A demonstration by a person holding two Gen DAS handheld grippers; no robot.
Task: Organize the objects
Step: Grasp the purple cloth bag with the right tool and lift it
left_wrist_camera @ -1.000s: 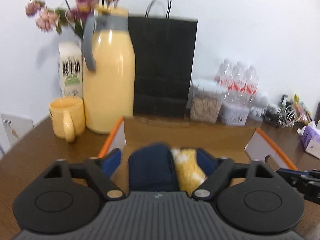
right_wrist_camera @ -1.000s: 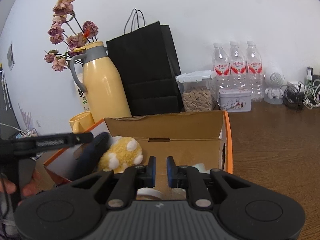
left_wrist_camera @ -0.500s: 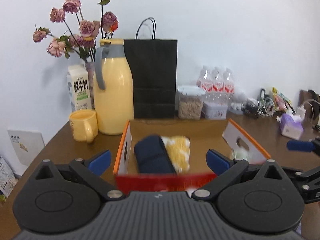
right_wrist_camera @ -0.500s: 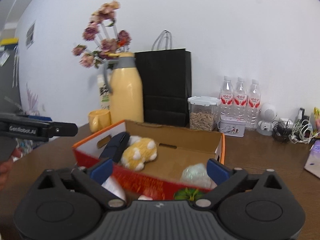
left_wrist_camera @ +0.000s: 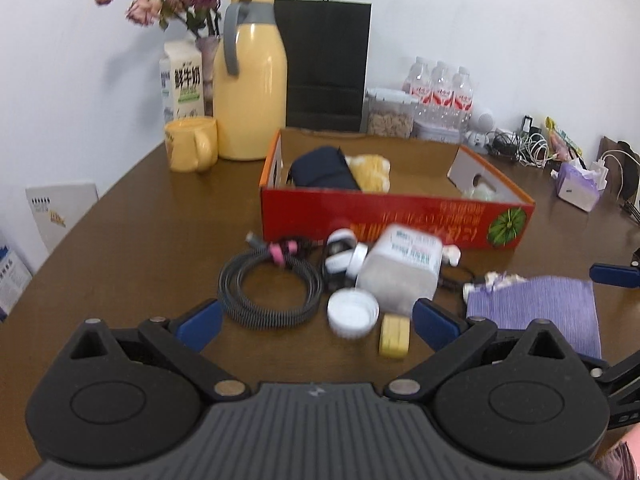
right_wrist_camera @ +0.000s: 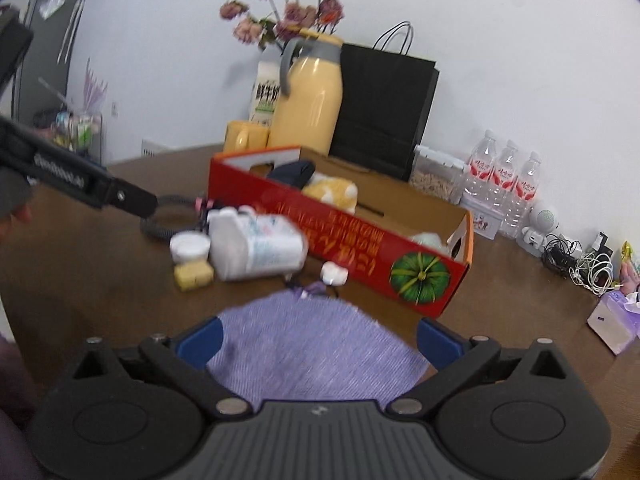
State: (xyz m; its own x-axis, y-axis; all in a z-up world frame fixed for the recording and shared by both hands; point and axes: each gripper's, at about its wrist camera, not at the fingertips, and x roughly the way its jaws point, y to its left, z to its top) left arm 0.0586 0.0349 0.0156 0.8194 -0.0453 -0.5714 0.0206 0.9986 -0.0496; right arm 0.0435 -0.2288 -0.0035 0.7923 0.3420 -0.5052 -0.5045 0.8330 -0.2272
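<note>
Left wrist view is showing the left gripper [left_wrist_camera: 316, 318] with jaws gaping wide and empty, the coiled cable [left_wrist_camera: 270, 286], white bottle [left_wrist_camera: 400, 270] and lid [left_wrist_camera: 353, 312] lying on the bench [left_wrist_camera: 132, 248] just before the red box [left_wrist_camera: 396, 216]. The right gripper [right_wrist_camera: 318, 338] is hovering, jaws spread, over the purple cloth [right_wrist_camera: 316, 344] near that box.

A plain white wall [left_wrist_camera: 480, 20] fills the upper frame, evenly lit. A dark brown wooden table [left_wrist_camera: 140, 240] with a curved edge spans the lower half. At the upper left of the right wrist view, a grey cabinet [right_wrist_camera: 48, 48] is seen, blurred.
</note>
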